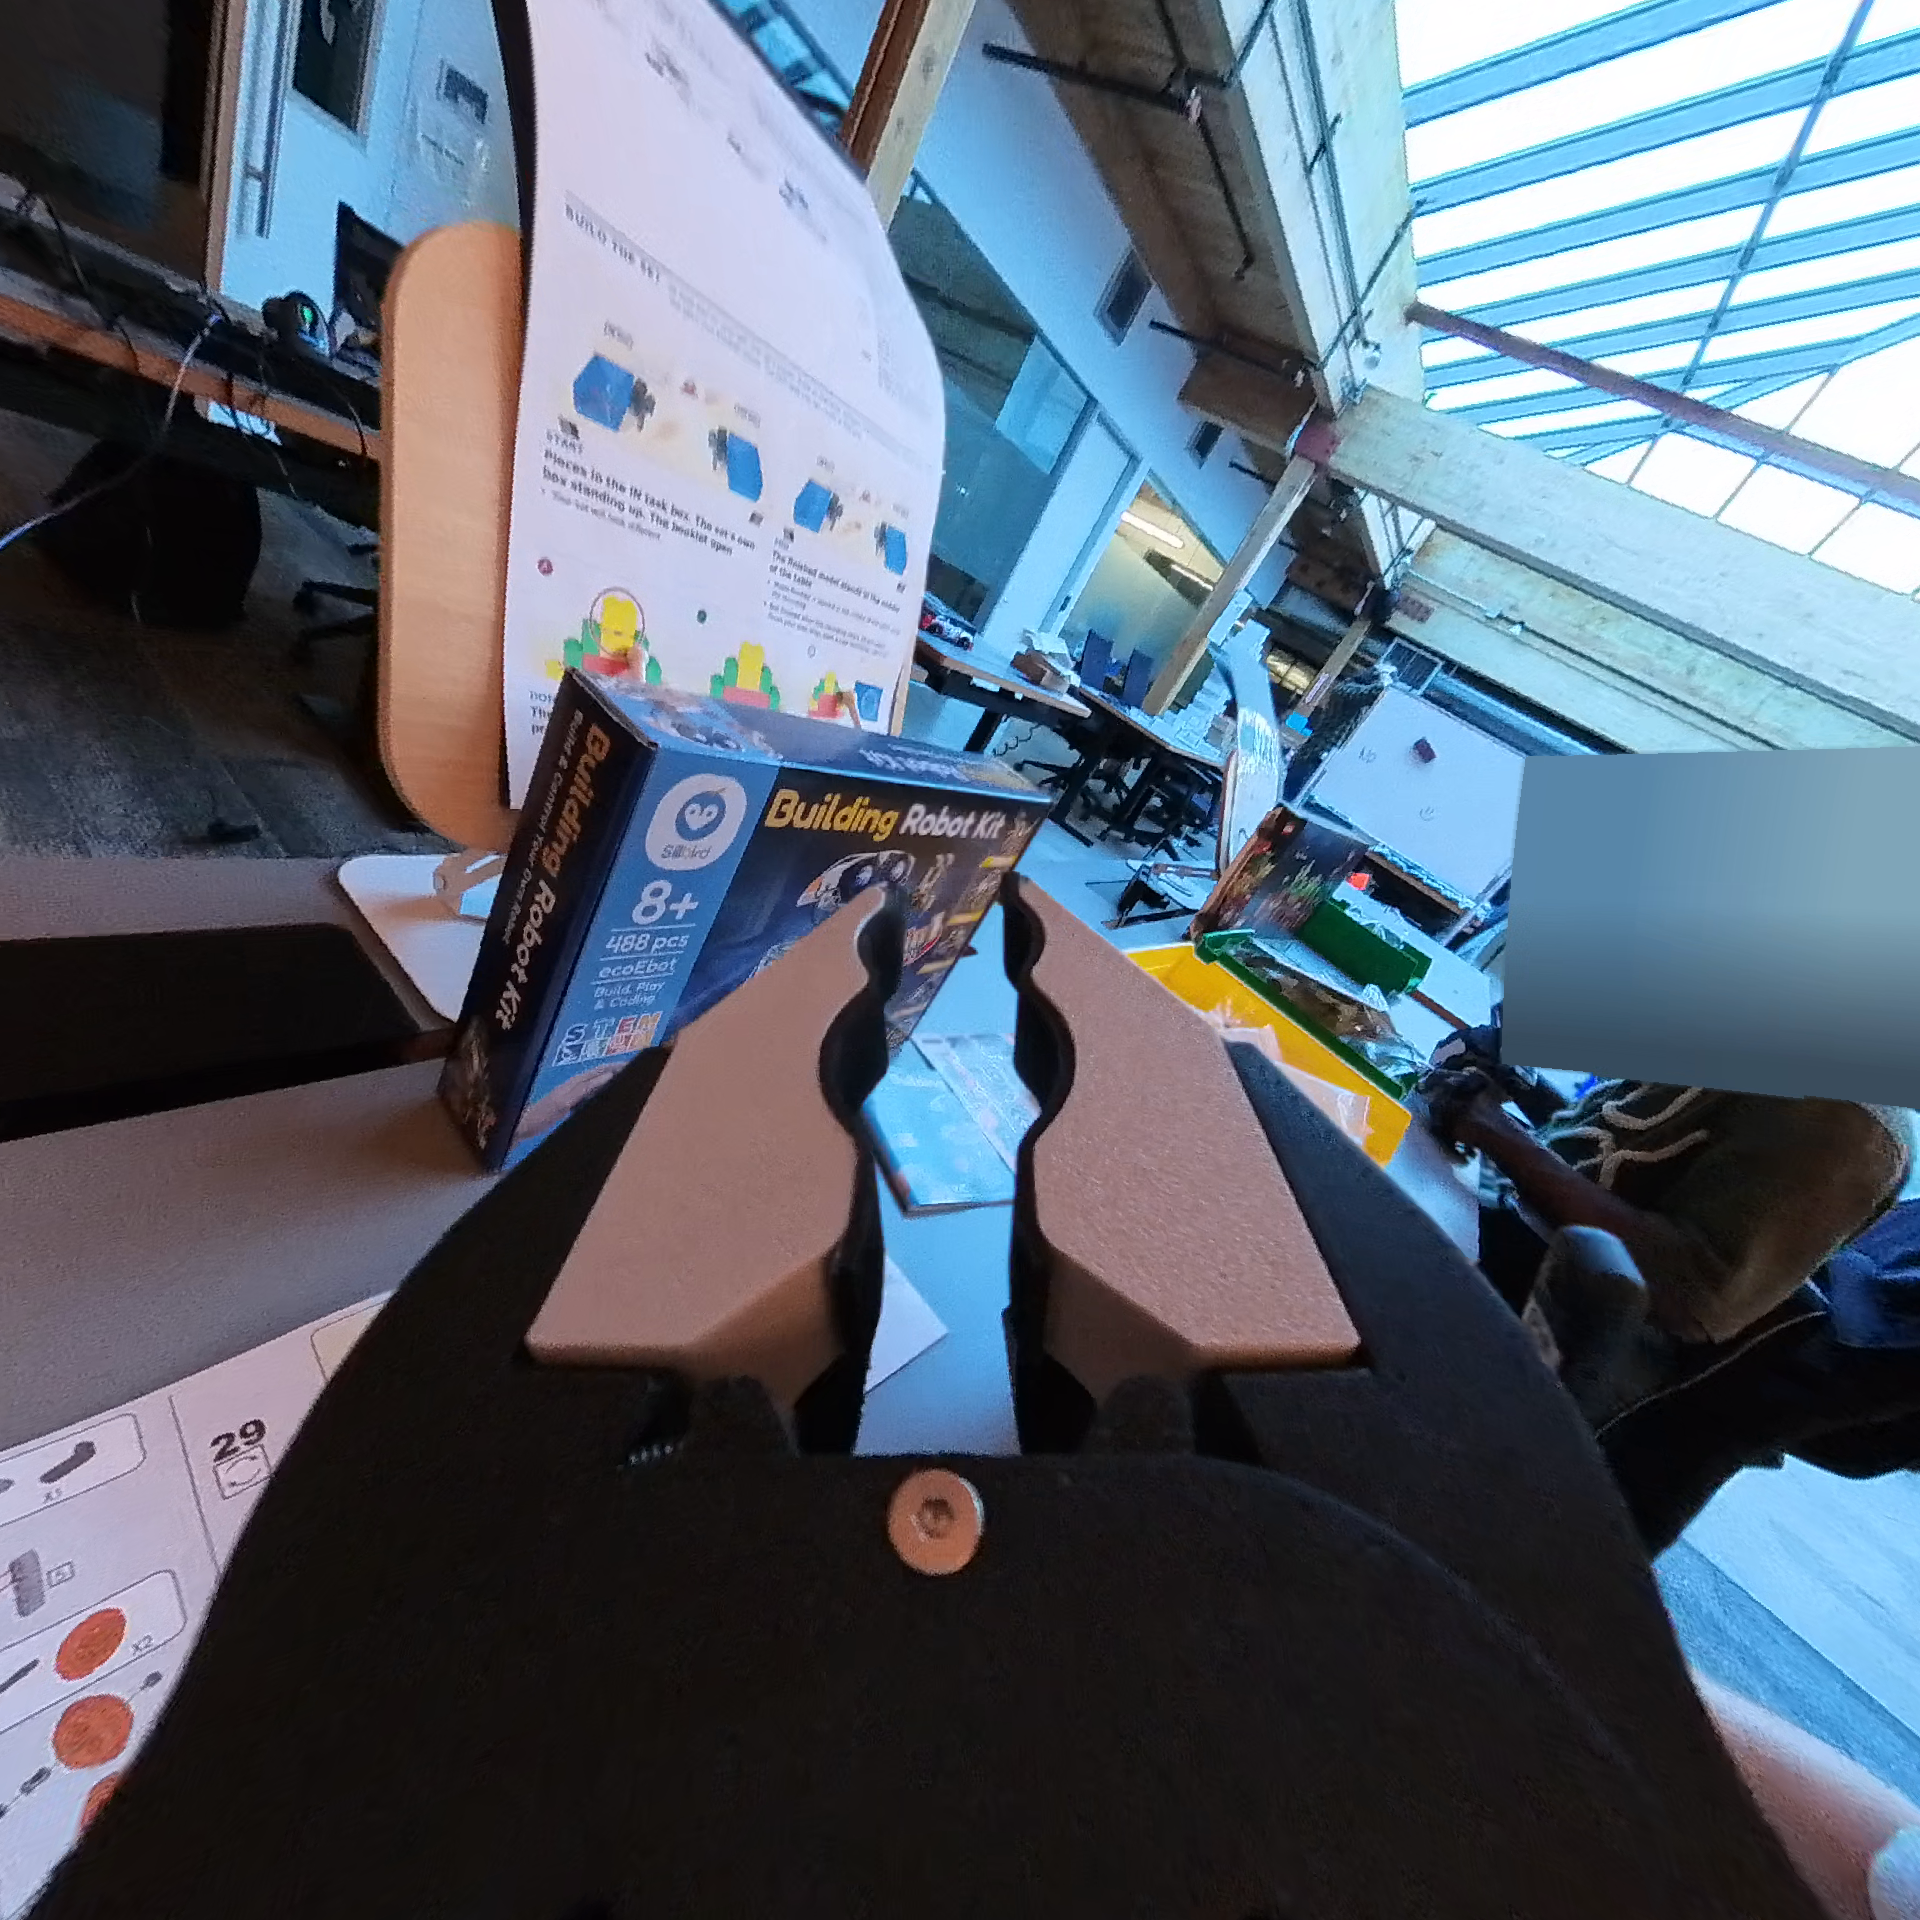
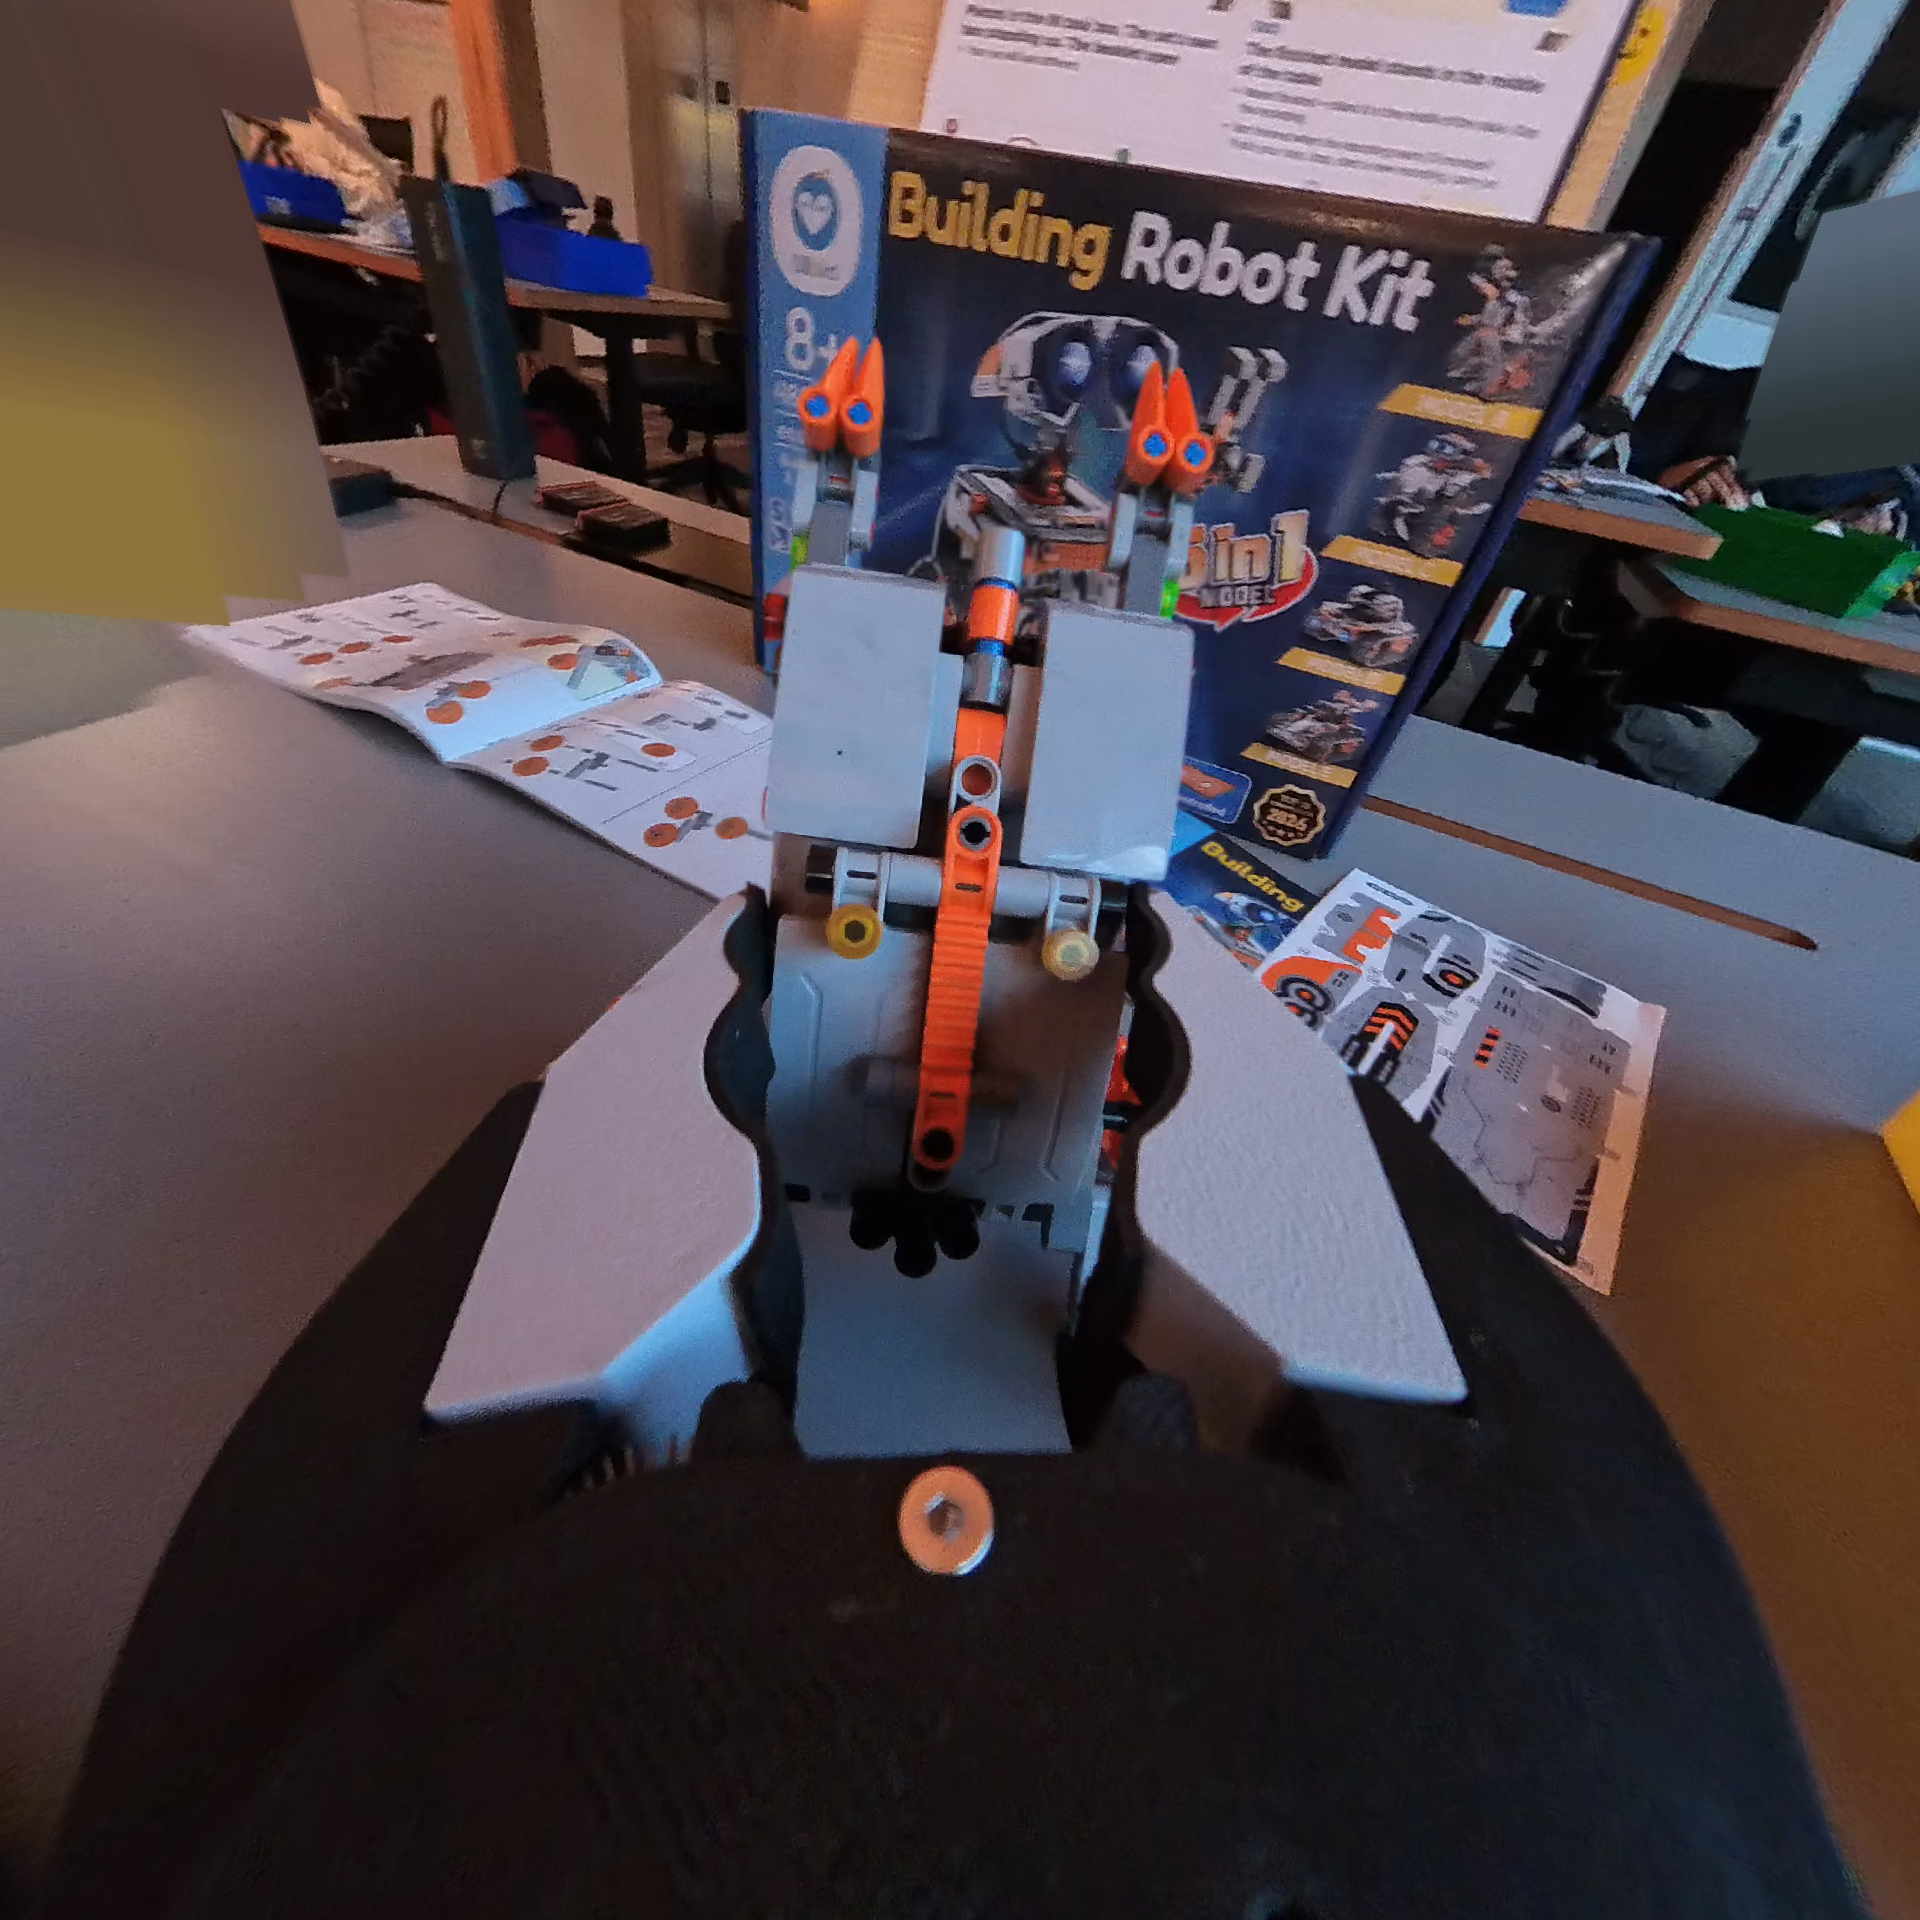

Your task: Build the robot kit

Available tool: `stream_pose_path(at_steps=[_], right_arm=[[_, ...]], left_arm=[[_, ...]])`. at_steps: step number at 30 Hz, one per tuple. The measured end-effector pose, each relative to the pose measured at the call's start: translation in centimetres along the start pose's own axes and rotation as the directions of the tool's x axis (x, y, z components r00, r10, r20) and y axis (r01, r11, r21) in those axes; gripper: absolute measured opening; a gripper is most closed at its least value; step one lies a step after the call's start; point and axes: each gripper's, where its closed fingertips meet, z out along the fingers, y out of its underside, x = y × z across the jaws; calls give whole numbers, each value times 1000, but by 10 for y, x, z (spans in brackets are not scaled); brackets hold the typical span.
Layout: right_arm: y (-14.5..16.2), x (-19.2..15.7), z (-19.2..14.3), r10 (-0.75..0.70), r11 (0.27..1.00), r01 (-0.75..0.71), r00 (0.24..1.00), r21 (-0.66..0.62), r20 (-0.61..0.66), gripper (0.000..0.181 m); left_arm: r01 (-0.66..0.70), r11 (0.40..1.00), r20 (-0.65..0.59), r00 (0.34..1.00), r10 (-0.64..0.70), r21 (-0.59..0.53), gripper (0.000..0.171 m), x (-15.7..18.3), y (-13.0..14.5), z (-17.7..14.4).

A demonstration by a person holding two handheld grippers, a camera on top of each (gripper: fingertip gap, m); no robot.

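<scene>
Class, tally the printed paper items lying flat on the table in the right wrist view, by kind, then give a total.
Open instruction booklet: 1
Closed blue booklet: 1
Sticker sheet: 1
Total: 3

Glossy cardboard box (image 2: 1195,436), plastic model (image 2: 966,935), paper booklet (image 2: 499,696)

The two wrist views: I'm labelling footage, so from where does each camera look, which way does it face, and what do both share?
Left wrist view: on the left gripper, tilted upward over the table at the kit box; own fingers apart, empty.
Right wrist view: on the right gripper, level, facing the box front; own fingers clamp a grey-orange model.
Shared: box, open booklet, table.
</scene>
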Motion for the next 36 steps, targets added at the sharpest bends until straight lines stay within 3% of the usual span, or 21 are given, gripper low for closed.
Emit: stream_pose_path(at_steps=[9, 17, 25, 30, 36], right_arm=[[5, 30, -1, -1, 999, -5, 985, -34, -172, 67], [6, 32, 0, 40, 998, -48, 976, -29, -216, 68], [12, 29, 12, 27, 995, -62, 919, -76, -393, 69], [19, 26, 20, -69, 989, 8, 913, -151, -402, 71], [15, 20, 22, -11, 995, -25, 935, -98, -355, 81]], left_arm=[[-34, 998, 12, 999, 33, 62, 20, 13, -24, -25], [-4, 999, -45, 999, 2, -32, 22, 20, -3, -7], [1, 999, -34, 999, -3, -50, 21, 14, 4, -1], [10, 998, -37, 999, -12, -55, 23, 13, 5, -1], [20, 998, -49, 999, -23, -59, 23, 14, 5, -2]])
